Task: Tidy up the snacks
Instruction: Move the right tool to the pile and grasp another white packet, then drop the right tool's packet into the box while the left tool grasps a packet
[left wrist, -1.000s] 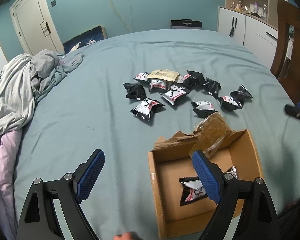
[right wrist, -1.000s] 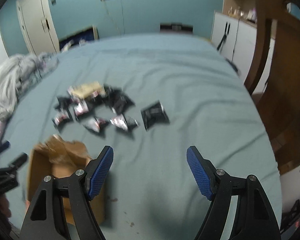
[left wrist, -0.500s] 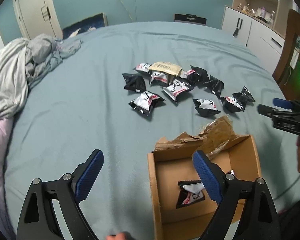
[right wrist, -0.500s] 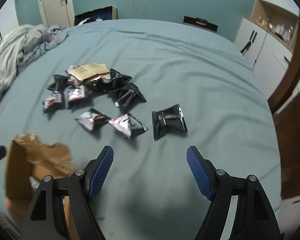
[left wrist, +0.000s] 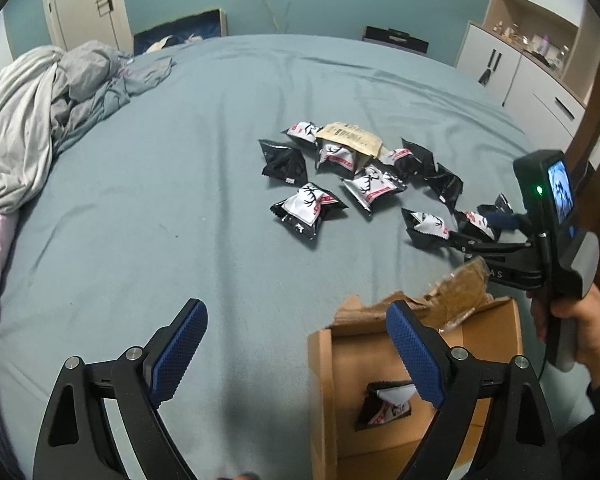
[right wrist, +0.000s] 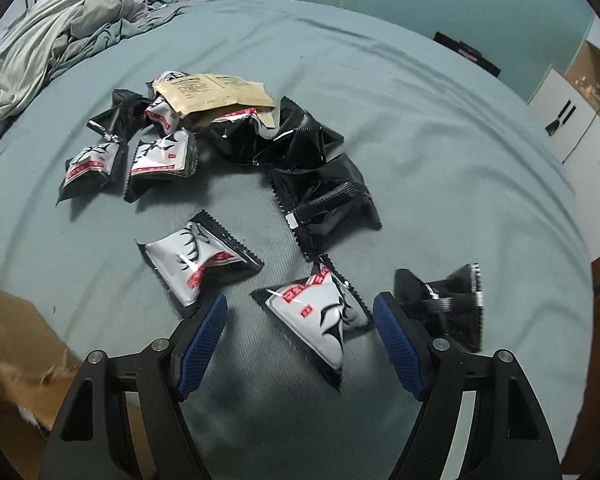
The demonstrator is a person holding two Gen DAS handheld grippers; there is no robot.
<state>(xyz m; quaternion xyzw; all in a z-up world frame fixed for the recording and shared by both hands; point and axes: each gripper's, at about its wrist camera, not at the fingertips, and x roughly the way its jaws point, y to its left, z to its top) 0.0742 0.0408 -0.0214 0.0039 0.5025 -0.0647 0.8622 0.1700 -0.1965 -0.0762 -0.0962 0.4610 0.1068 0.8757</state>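
Right gripper (right wrist: 300, 336) closing, unpressed, around white snack packet (right wrist: 320, 312) on bed (right wrist: 440, 128). Advise centring before pinching. Left gripper (left wrist: 296, 352) wide, empty.

Place: we read this as a home bedroom.
Bed (left wrist: 180, 152): wide, covered in a blue-grey sheet.
Bedding (left wrist: 40, 120): we note a crumpled heap at the bed's edge.
Walls: teal, with a white door (left wrist: 80, 4).
Storage: white cabinets (left wrist: 512, 76) with cluttered open shelves above.
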